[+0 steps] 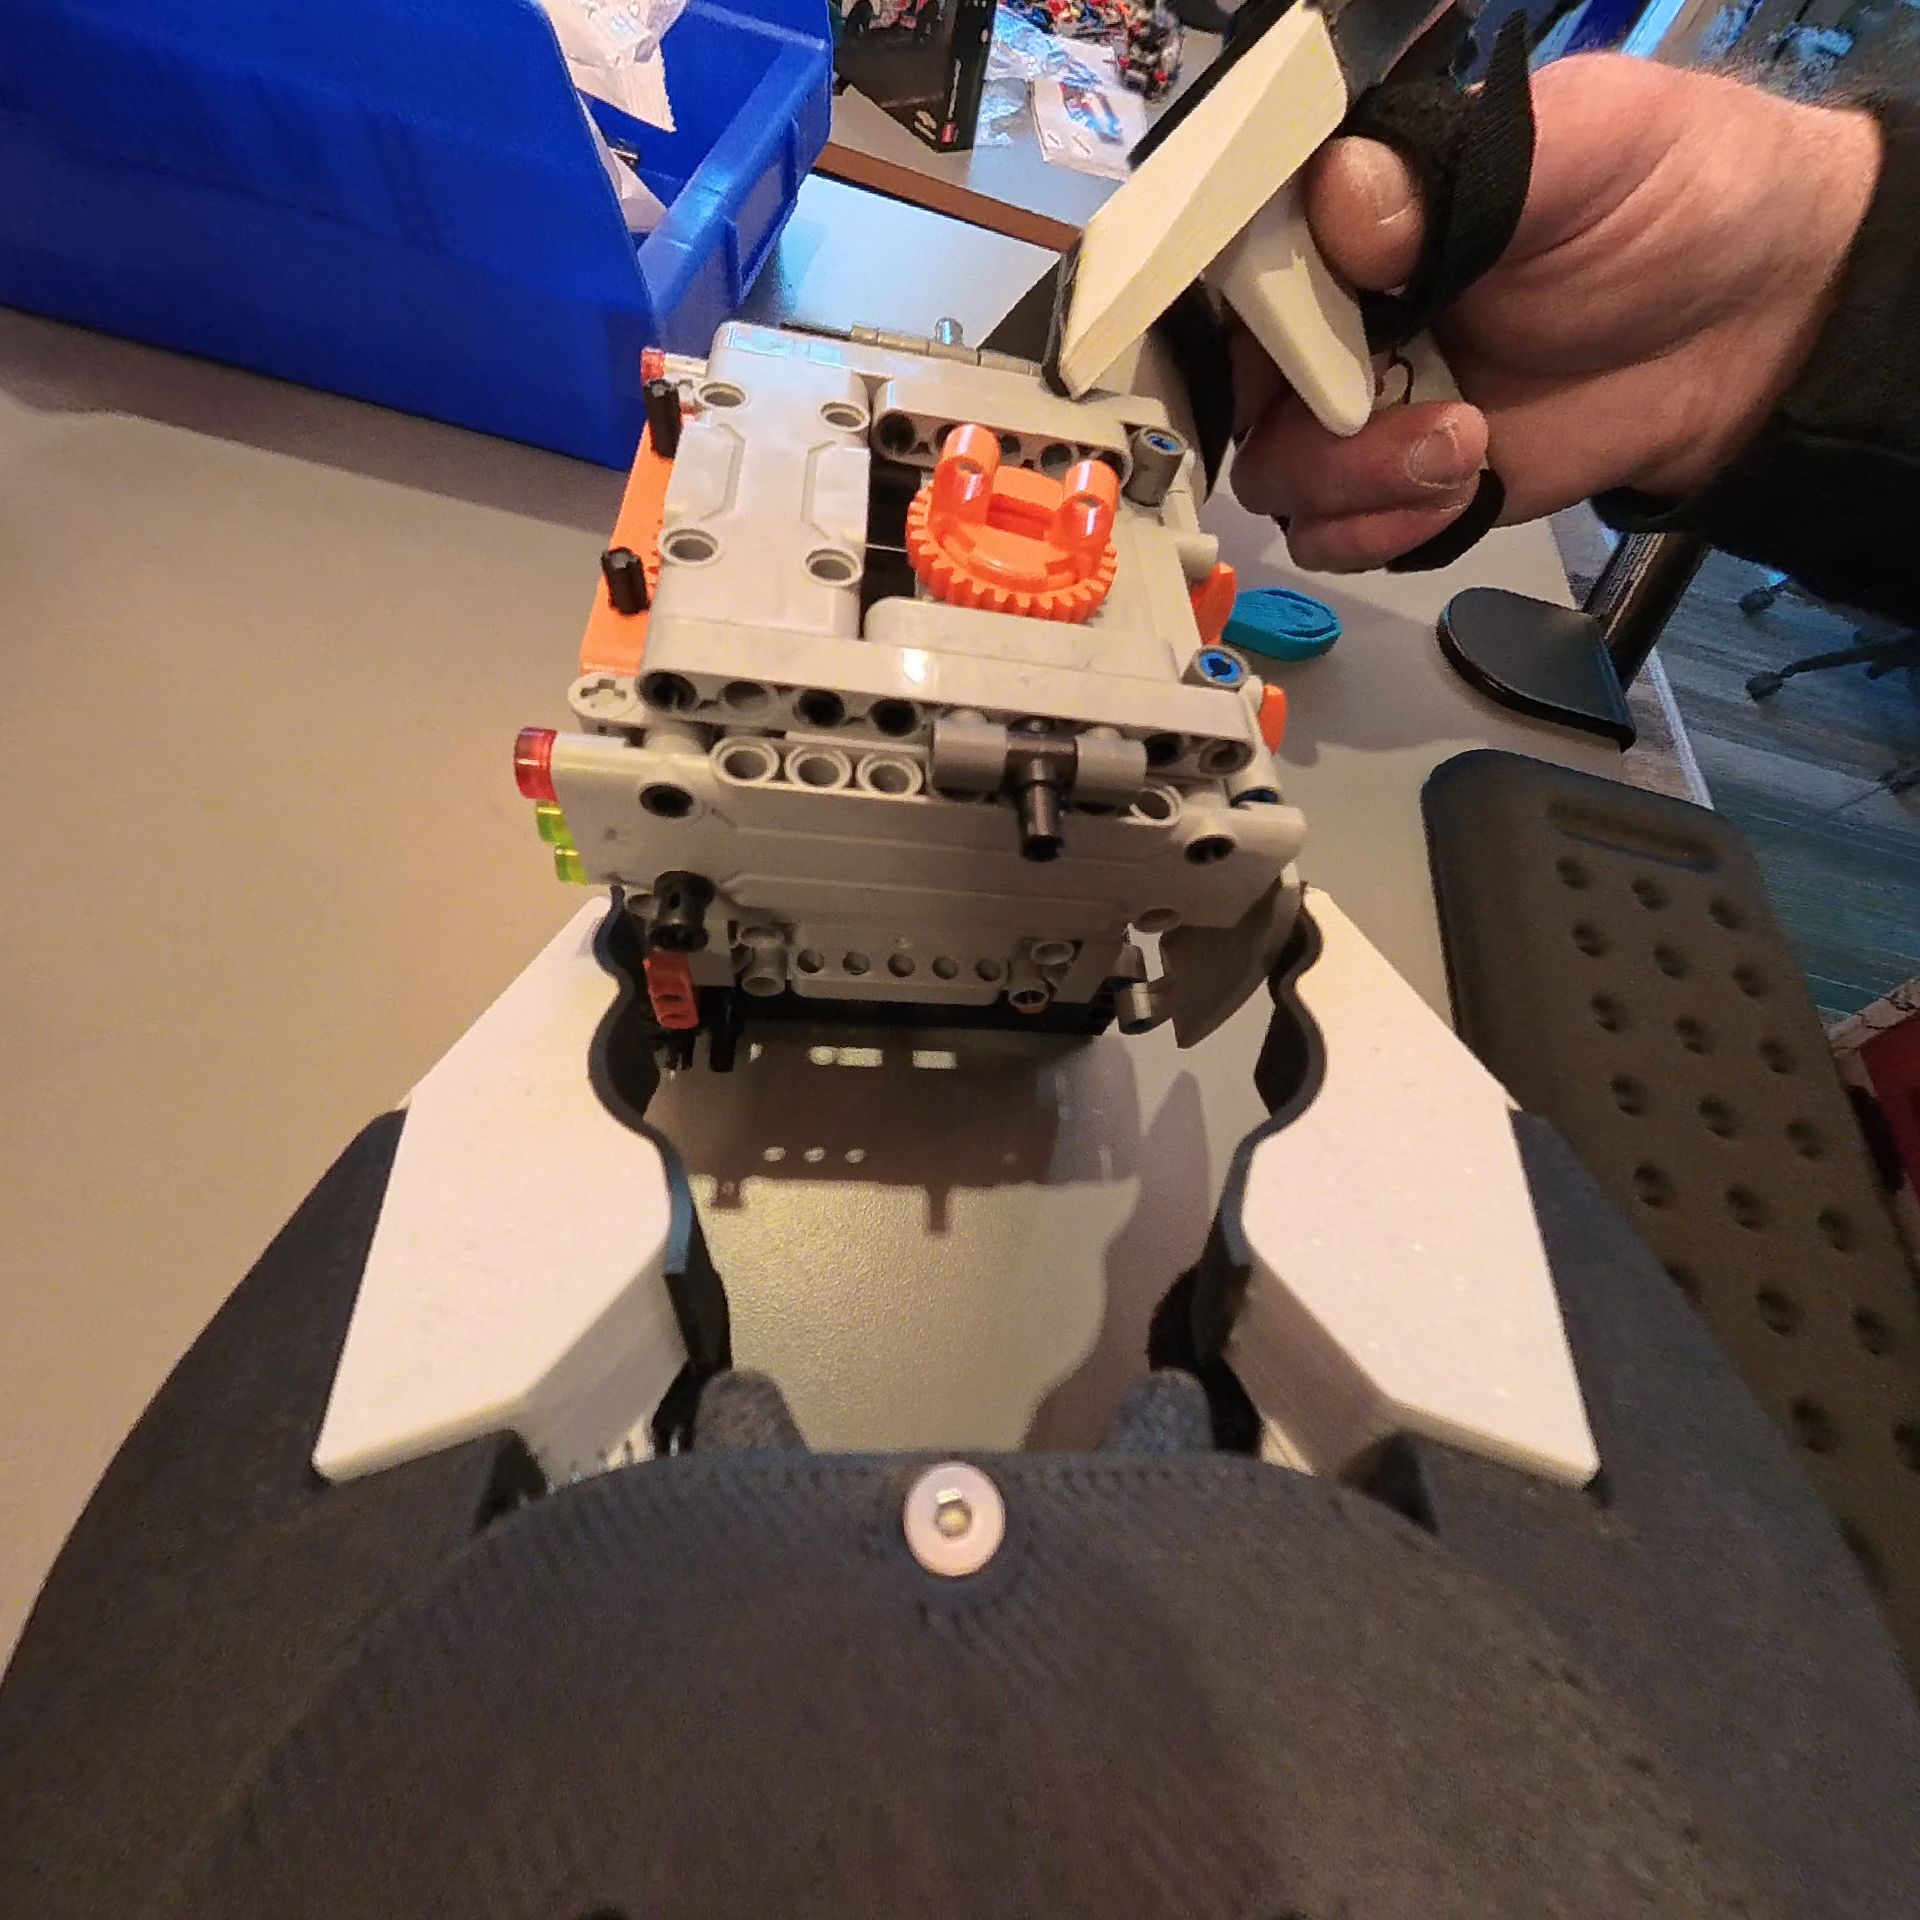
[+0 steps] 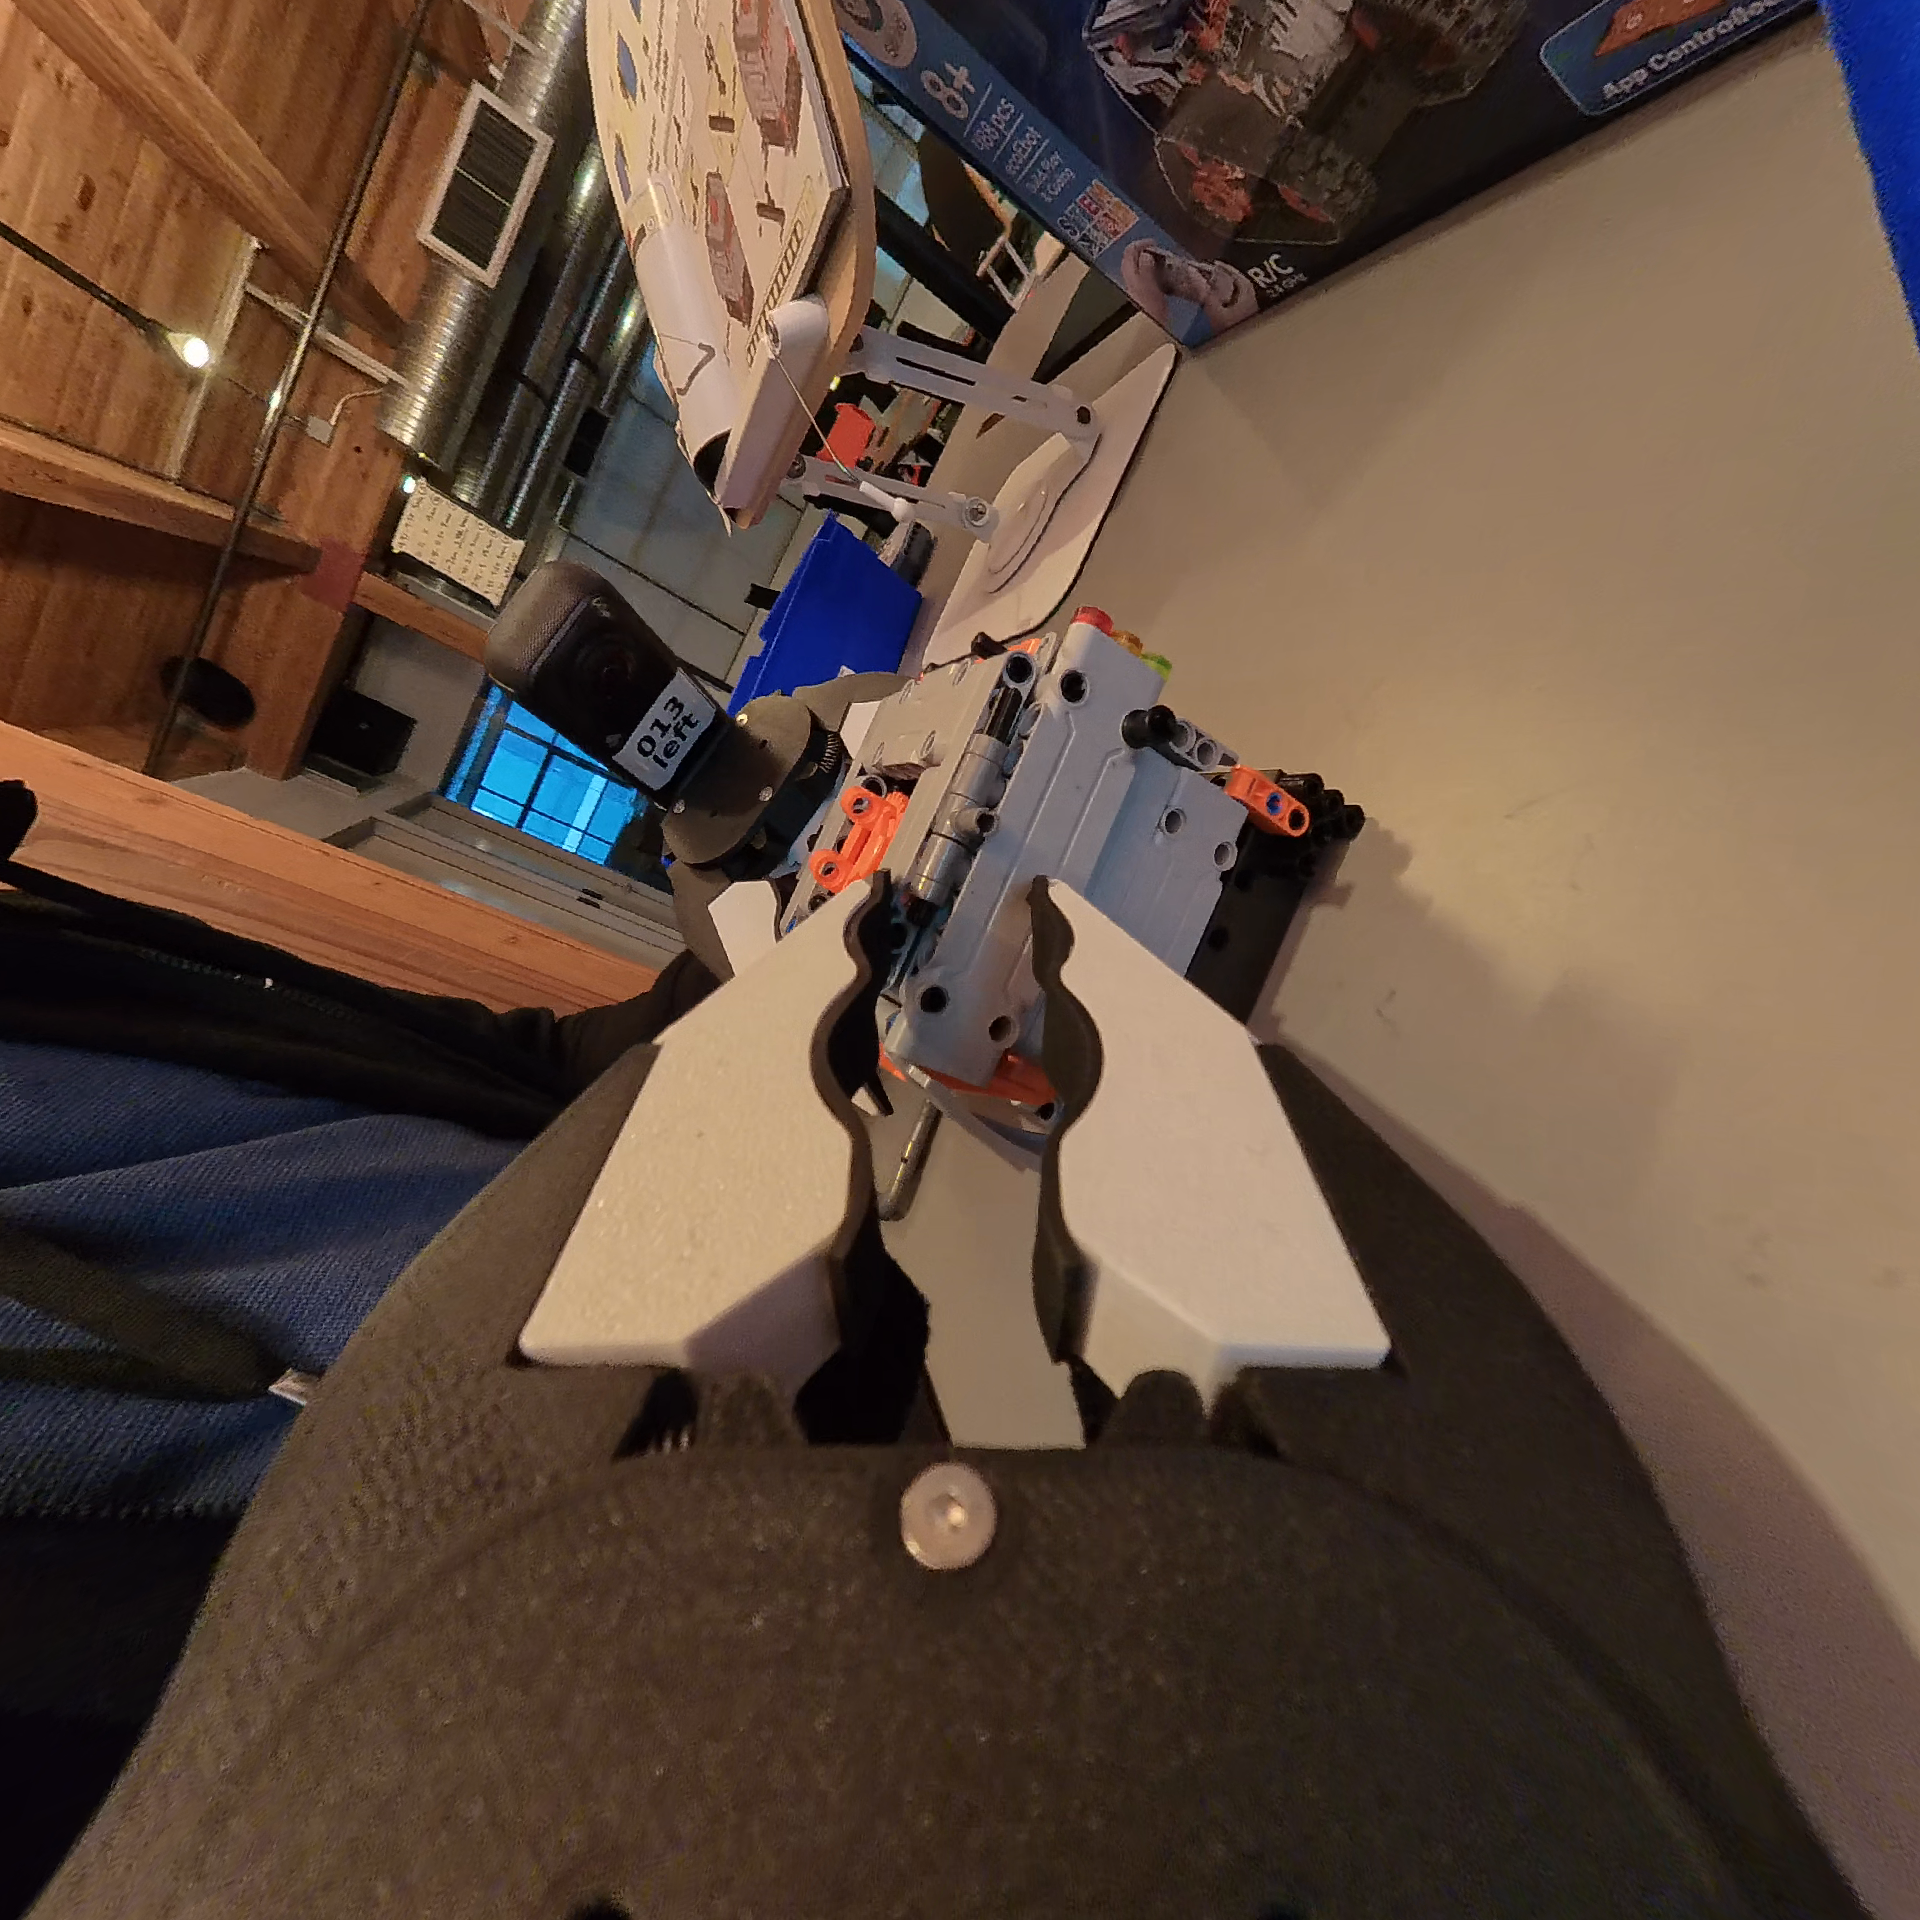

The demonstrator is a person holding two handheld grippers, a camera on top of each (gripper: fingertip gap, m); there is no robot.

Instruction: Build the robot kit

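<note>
1. In the left wrist view the left gripper (image 1: 951,966) has its two white fingers spread wide around the near, lower end of a grey brick-built model (image 1: 914,665). The dark inner pads press its sides, so the model is clamped between them and stands on the pale table (image 1: 239,790).
2. Only this view shows the model's top: an orange gear (image 1: 1010,530) sits in a recess in the grey frame, with red and yellow-green clear studs (image 1: 545,805) on its left edge.
3. Only here is the person's hand (image 1: 1558,312) seen, at the far right, strapped into the handle of the right gripper (image 1: 1195,239), which slants down onto the model's far right corner.
4. A blue bin (image 1: 395,218) stands far left, a small teal piece (image 1: 1280,620) lies just right of the model, and a dark perforated mat (image 1: 1662,1039) lies at the right.
5. The right wrist view is rolled on its side, so the table (image 2: 1558,727) runs up the right.
6. In it the right gripper (image 2: 961,935) has its fingers closed in on a grey panel at the model's (image 2: 1049,790) near end, tips against either face.
7. Only this view shows the left gripper's camera (image 2: 613,675) beyond the model, an instruction booklet on a white stand (image 2: 727,229), and a printed box (image 2: 1247,135) farther off.
</note>
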